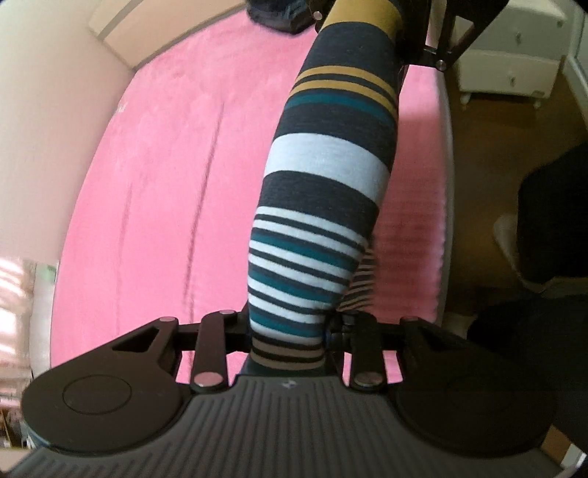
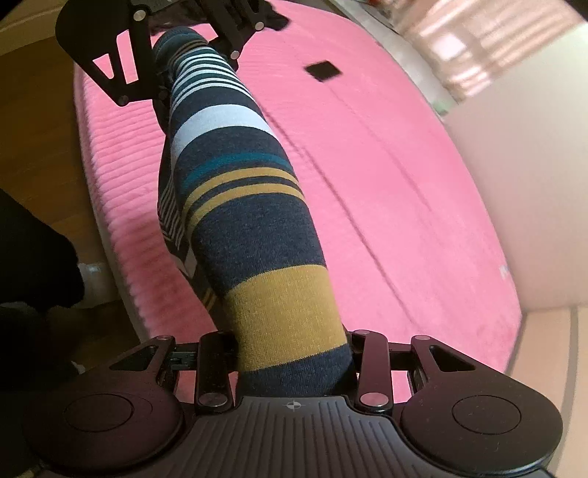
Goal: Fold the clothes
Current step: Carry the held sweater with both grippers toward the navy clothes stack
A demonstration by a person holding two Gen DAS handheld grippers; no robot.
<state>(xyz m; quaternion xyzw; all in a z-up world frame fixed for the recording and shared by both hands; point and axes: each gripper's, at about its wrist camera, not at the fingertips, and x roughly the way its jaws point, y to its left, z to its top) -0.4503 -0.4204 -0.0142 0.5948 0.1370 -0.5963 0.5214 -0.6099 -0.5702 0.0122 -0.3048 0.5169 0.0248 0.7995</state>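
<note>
A long sock with navy, white, teal and mustard stripes is stretched taut in the air above the pink bed. My left gripper is shut on its end with thin white and teal stripes. My right gripper is shut on the mustard and navy end of the sock. Each wrist view shows the other gripper at the sock's far end: the right gripper and the left gripper. A fold with thin tan stripes hangs under the sock.
The pink bed runs beneath, with creases along it. A small black square lies on it, and dark clothes sit at its far end. Beside the bed are wooden floor, a white drawer unit and a person's dark-clothed legs.
</note>
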